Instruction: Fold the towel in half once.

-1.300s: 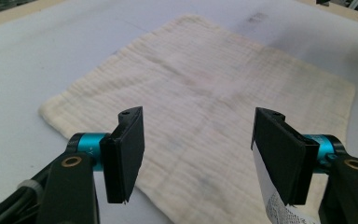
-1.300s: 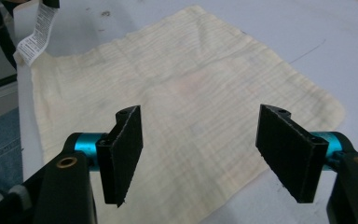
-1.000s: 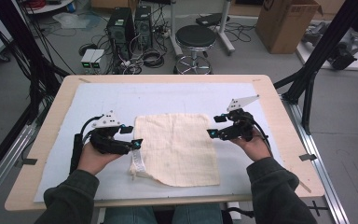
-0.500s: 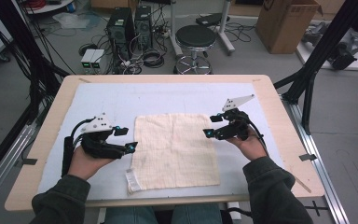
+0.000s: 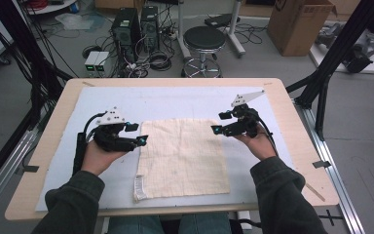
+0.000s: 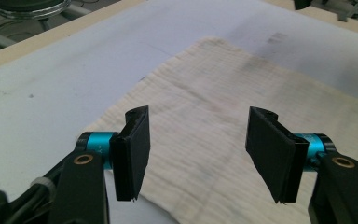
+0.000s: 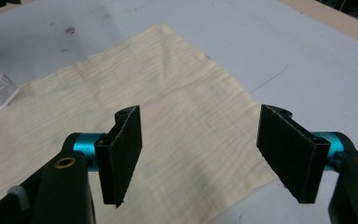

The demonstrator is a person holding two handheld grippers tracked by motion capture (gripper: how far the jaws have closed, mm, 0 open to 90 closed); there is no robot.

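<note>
Jaws of two grippers, left (image 5: 135, 134) and right (image 5: 222, 123), parted and empty beside one cloth (image 5: 184, 157).

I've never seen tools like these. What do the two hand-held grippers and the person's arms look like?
Each is a black tool: the left gripper and right gripper have flat black jaws on turquoise collars with brass-coloured pivots. Each carries a grey three-cornered plate on top and trails a black cable. The sleeves are dark green.

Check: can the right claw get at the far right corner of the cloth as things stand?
Probably yes. The right claw hovers open just off the cloth, by its far right corner, with nothing between the jaws and bare table around the edge. Nothing lies in the way.
</note>
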